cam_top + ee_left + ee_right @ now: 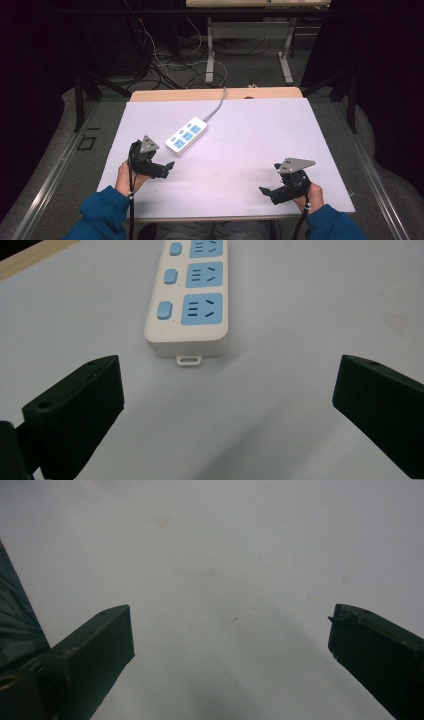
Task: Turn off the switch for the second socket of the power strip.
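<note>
My left gripper (pixel 169 166) gapes wide just short of the white plastic power strip with blue sockets (pixel 186 135) (left-centre of the bench (pixel 240 150)); my right gripper (pixel 265 191), apparently open too, sits near the front edge.

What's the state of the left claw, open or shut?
Open. In the left gripper view the left claw has its two black jaws far apart with bare table between them, nothing held; the power strip lies just ahead, untouched.

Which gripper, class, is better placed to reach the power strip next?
Left, probably. The left gripper sits just short of the power strip, jaws open and pointed at its near end. The right gripper is across the table, facing bare surface.
</note>
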The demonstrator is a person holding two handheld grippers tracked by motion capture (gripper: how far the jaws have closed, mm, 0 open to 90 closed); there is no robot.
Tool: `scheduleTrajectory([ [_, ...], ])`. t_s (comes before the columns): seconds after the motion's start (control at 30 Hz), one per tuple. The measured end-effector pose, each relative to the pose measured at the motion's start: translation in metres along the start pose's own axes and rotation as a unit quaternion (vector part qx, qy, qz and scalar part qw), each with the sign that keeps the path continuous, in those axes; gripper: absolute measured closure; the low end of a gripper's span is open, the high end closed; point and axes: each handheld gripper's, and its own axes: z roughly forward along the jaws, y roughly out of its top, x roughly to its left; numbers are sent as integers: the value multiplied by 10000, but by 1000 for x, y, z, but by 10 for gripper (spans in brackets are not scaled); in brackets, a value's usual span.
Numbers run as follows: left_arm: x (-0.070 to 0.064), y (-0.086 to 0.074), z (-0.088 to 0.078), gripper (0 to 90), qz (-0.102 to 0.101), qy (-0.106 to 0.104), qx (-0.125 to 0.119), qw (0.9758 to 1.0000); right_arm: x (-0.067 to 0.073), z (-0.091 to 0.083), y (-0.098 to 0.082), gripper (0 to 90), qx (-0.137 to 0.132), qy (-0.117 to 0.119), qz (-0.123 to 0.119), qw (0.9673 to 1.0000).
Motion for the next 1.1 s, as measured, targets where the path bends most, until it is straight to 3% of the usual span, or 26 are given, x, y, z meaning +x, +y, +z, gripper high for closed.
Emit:
scheduleTrajectory([
  [0.6,-22,-28,-26,0,88,-18,0,10000,1,0,0,40,1,-27,35,10000],
  [1.1,-30,-47,-46,0,148,47,-125,9998,1,1,0,40,0,-49,17,10000],
])
